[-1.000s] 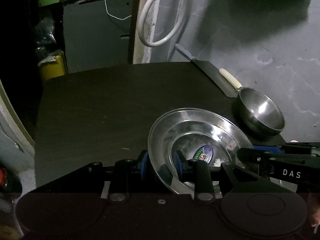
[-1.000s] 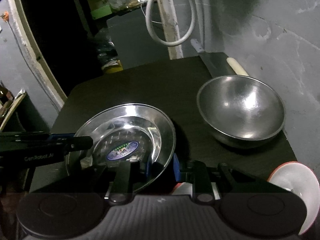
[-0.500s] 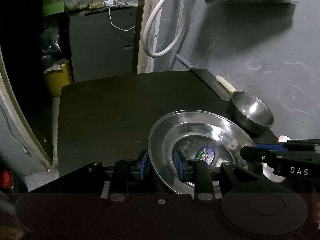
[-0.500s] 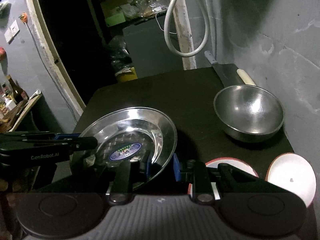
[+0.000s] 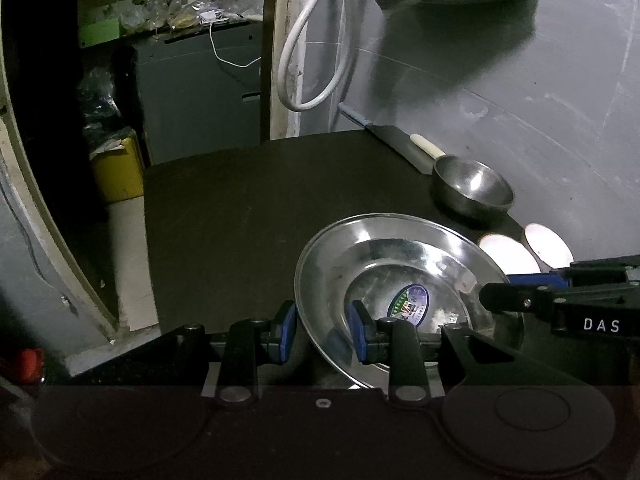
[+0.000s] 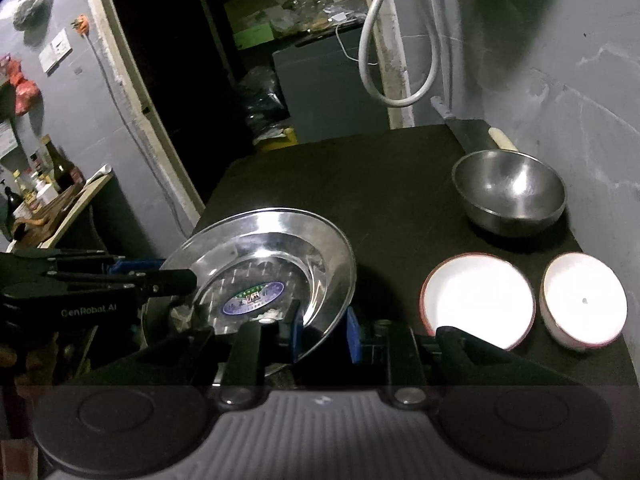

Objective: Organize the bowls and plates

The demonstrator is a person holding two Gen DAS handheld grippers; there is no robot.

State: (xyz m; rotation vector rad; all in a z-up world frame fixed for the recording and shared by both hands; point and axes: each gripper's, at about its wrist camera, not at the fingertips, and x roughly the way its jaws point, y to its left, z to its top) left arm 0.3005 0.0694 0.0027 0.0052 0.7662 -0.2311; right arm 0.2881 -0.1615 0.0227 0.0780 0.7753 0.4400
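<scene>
A shiny steel plate with an oval sticker hangs above the dark table, held at both sides. My left gripper is shut on its left rim. My right gripper is shut on its right rim; the plate shows there too. A steel bowl sits at the back right by the wall. Two white bowls with red rims stand on the table at the front right, the larger bowl beside the smaller bowl.
A knife with a pale handle lies behind the steel bowl. A grey wall borders the table's right side. A white hose loop hangs at the back. The table's left edge drops to the floor.
Both grippers have risen and drawn back with the plate between them. The steel bowl now looks smaller and farther, and the two white bowls have come into view.
</scene>
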